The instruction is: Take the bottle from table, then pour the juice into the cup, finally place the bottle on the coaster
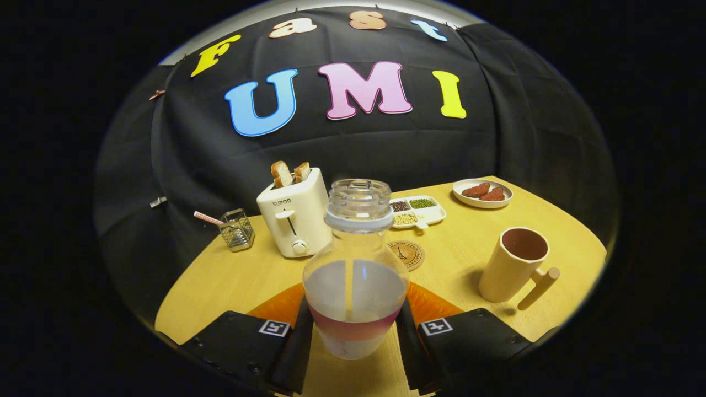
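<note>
my gripper (354,331): fingers pinching the bottle (356,275) low on both sides, upright, uncapped, above table (231,281) | coaster (407,254) just beyond bottle | cup (513,264) ahead to the right, upright | toaster (294,218) beyond on the left, bread in slots

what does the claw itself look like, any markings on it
The claw has two bulky blocks with rounded corners, one on each side, each carrying a small square tag printed with a black-and-white pattern. From each block a slim, flat finger runs forward. Orange curved pieces sit just ahead of the blocks. Small screws dot the block faces. No cables are visible.
</note>
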Tool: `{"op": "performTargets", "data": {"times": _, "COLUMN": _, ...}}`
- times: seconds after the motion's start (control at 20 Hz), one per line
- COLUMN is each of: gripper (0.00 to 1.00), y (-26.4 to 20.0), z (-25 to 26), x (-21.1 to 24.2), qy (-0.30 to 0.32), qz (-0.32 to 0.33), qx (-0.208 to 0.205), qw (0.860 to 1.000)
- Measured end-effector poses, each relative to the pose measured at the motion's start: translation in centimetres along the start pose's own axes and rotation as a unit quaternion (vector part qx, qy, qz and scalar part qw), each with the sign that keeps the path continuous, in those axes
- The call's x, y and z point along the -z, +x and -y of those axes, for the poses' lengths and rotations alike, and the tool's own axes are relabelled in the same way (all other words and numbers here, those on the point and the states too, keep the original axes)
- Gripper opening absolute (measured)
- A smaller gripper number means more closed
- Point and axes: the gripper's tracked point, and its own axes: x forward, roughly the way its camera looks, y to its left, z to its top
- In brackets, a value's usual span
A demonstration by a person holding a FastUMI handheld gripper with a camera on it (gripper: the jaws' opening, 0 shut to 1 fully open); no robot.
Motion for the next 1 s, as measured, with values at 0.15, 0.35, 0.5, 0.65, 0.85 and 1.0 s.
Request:
{"op": "performTargets", "data": {"times": 0.15, "gripper": 0.70, "y": -1.1, "z": -0.3, "x": -1.4, "qy": 0.060, "qz": -0.010, "qx": -0.017, "qw": 0.998}}
{"op": "performTargets", "data": {"times": 0.35, "gripper": 0.70, "y": -1.8, "z": 0.4, "x": -3.2, "qy": 0.138, "qz": -0.027, "qx": -0.030, "qw": 0.990}}
{"op": "performTargets", "data": {"times": 0.5, "gripper": 0.70, "y": -1.5, "z": 1.5, "x": -4.4, "qy": 0.218, "qz": -0.032, "qx": -0.037, "qw": 0.975}}
{"op": "performTargets", "data": {"times": 0.65, "gripper": 0.70, "y": -1.0, "z": 3.9, "x": -4.3, "qy": 0.297, "qz": -0.057, "qx": -0.017, "qw": 0.953}}
{"op": "performTargets", "data": {"times": 0.85, "gripper": 0.70, "y": -0.3, "z": 6.3, "x": -4.1, "qy": 0.386, "qz": -0.069, "qx": -0.007, "qw": 0.920}}
{"op": "performTargets", "data": {"times": 1.0, "gripper": 0.70, "y": 0.0, "z": 6.8, "x": -4.1, "qy": 0.421, "qz": -0.081, "qx": -0.010, "qw": 0.903}}
